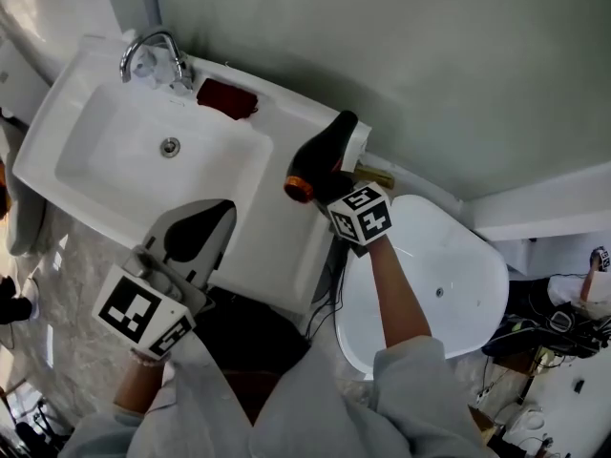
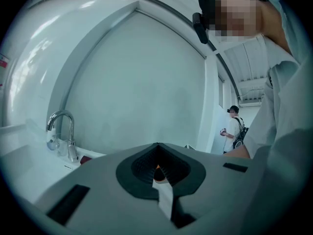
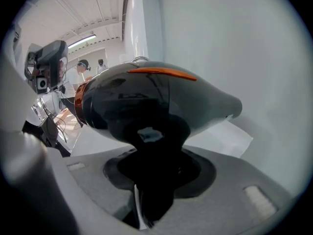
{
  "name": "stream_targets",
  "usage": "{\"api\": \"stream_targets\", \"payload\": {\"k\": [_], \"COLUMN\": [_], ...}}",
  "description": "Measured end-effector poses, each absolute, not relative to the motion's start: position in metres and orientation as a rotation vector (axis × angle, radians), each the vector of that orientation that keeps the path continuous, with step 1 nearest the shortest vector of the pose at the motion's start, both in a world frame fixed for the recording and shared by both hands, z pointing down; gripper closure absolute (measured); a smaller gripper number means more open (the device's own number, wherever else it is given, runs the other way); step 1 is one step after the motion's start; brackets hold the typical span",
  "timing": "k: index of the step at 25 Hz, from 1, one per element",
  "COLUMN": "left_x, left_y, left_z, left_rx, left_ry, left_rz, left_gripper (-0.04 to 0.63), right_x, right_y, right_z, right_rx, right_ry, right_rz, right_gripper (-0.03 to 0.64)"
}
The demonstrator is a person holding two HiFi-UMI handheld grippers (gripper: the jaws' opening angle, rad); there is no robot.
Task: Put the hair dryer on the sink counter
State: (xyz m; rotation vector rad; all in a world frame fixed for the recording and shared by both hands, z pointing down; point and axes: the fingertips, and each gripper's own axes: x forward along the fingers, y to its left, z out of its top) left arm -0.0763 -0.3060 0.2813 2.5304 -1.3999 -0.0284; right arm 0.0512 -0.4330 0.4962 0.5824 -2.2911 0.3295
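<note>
The hair dryer point(image 1: 320, 151) is black with an orange ring at its nozzle end. It hangs just over the right end of the white sink counter point(image 1: 272, 232), near the wall. My right gripper point(image 1: 336, 185) is shut on its handle from the near side. In the right gripper view the dryer's body point(image 3: 156, 97) fills the middle and its black handle runs down between my right gripper's point(image 3: 152, 153) jaws. My left gripper point(image 1: 221, 210) is shut and holds nothing, over the counter's front edge beside the basin point(image 1: 143, 156). In its own view the left gripper point(image 2: 157, 151) points level toward the wall.
A chrome faucet point(image 1: 153, 55) stands at the back of the basin, with a dark red item point(image 1: 226, 98) beside it on the counter. A white oval fixture point(image 1: 439, 284) sits right of the counter, with cables point(image 1: 329, 289) between them. A person point(image 2: 232, 129) stands far off.
</note>
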Motion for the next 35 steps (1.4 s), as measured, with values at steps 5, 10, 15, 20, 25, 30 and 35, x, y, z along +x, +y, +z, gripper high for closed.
{"api": "stream_targets", "payload": {"k": [5, 10, 15, 20, 25, 30, 35], "left_x": [-0.085, -0.092, -0.1, -0.103, -0.105, -0.108, -0.111], "left_y": [-0.3, -0.299, -0.3, -0.301, -0.303, -0.303, -0.306], "left_z": [0.284, 0.288, 0.289, 0.294, 0.294, 0.296, 0.298], "left_rx": [2.498, 2.47, 2.449, 2.434, 2.426, 2.415, 2.417], "left_ry": [-1.455, -1.489, -1.511, -1.529, -1.542, -1.549, -1.535], "left_rz": [-0.019, -0.014, -0.007, -0.006, -0.012, -0.013, -0.018], "left_gripper": [0.592, 0.592, 0.592, 0.592, 0.592, 0.592, 0.592], "right_x": [0.044, 0.041, 0.04, 0.038, 0.037, 0.036, 0.036], "right_y": [-0.441, -0.447, -0.455, -0.451, -0.451, -0.45, -0.453], "right_z": [0.517, 0.54, 0.555, 0.576, 0.59, 0.589, 0.59], "right_rx": [0.54, 0.506, 0.489, 0.425, 0.416, 0.399, 0.418], "right_ry": [-2.245, -2.18, -2.11, -2.007, -1.95, -1.953, -1.952], "right_rz": [0.306, 0.287, 0.3, 0.225, 0.182, 0.182, 0.174], "right_gripper": [0.462, 0.462, 0.462, 0.46, 0.462, 0.462, 0.455]}}
